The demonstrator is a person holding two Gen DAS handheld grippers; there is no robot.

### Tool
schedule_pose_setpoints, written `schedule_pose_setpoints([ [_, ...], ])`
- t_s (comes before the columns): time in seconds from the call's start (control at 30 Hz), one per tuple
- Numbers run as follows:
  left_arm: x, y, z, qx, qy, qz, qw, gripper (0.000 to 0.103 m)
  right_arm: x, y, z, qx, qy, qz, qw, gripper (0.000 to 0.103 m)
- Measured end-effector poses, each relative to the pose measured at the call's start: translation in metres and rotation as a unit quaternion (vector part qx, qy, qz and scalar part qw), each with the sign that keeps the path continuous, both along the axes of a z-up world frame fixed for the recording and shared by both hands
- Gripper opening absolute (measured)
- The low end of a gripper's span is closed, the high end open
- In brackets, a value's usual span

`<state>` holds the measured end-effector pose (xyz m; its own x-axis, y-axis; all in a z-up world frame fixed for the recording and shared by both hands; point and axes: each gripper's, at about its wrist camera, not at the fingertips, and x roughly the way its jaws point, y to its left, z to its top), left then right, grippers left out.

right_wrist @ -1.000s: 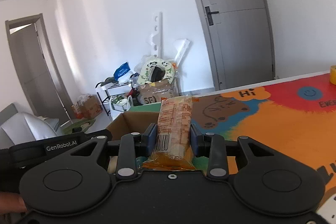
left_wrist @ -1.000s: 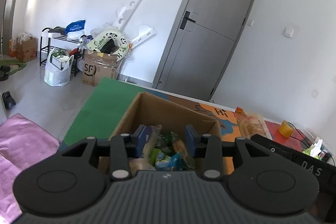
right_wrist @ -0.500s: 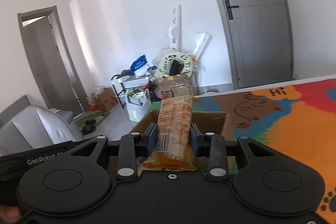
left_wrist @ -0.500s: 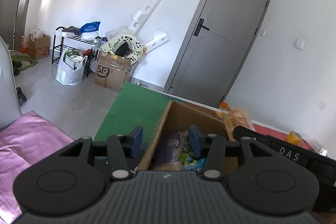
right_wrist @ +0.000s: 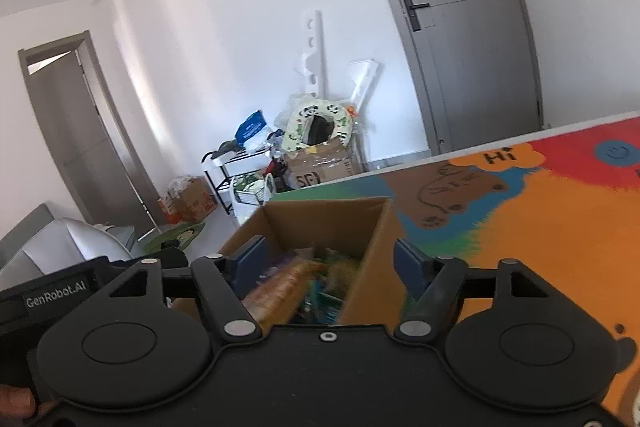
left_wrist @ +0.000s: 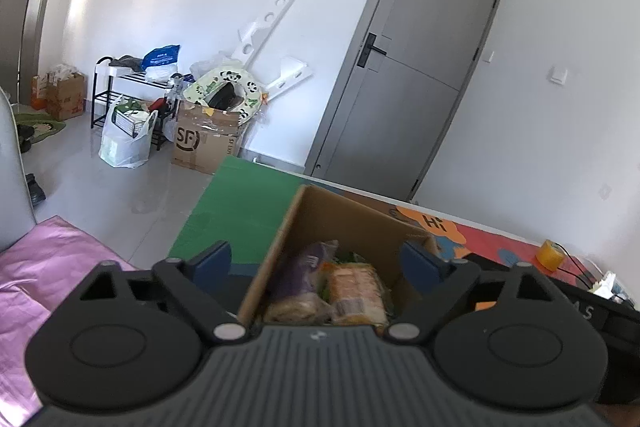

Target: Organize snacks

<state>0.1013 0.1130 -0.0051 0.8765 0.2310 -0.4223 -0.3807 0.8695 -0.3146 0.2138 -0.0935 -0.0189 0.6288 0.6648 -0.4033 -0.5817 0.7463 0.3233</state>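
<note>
Colourful cartoon-print table (right_wrist: 540, 247) with an open cardboard box (right_wrist: 320, 223), yellow tape roll (left_wrist: 550, 254) near its far edge

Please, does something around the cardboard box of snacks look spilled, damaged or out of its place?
Nothing stands out. The brown cardboard box sits upright on the colourful cartoon mat, and the orange wrapped snack and purple packet lie inside it. The left gripper and right gripper are both open and empty over the box.
</note>
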Motion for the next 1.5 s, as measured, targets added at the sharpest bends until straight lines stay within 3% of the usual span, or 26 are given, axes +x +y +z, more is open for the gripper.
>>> schedule_pose_setpoints([
  [0.83, 0.001, -0.078, 0.011, 0.042, 0.009, -0.052, 0.9978, 0.102, -0.019, -0.1, -0.003, 0.021, -0.002, -0.058, 0.998, 0.103],
  [1.5, -0.022, -0.107, 0.015, 0.061, 0.018, -0.098, 0.9931, 0.103, -0.049, -0.156, 0.0, 0.007, 0.003, -0.098, 0.995, 0.103],
])
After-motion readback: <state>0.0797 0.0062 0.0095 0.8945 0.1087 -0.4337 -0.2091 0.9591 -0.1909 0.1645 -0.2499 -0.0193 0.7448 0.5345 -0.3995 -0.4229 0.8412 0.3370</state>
